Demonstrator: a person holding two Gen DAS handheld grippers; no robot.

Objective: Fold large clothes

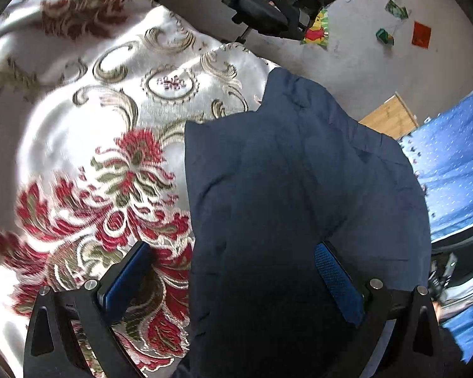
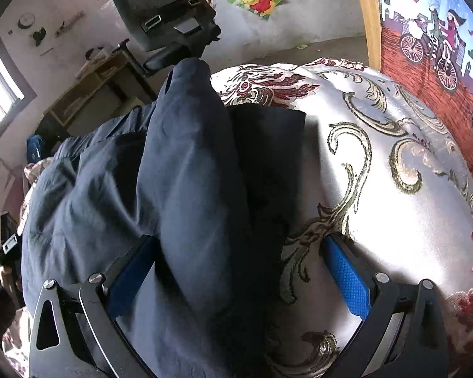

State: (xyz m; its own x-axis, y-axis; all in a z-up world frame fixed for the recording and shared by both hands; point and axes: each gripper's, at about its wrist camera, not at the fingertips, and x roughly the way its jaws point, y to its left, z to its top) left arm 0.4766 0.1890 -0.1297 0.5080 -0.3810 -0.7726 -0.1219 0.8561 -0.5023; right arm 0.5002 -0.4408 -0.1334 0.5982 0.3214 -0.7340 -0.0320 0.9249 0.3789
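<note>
Navy garment (image 1: 299, 195) lying bunched on the floral bedspread (image 1: 88, 126), left tool (image 1: 233, 271) gaping open over its edge, right tool (image 2: 239, 264) spreading wide around a raised fold.

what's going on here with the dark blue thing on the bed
A person is folding a navy garment on a floral bedspread, with a hand-held gripper in each hand. Both the left hand-held gripper and the right hand-held gripper are open, with fabric between their fingers but not clamped. The garment lies bunched, only partly folded.
</note>
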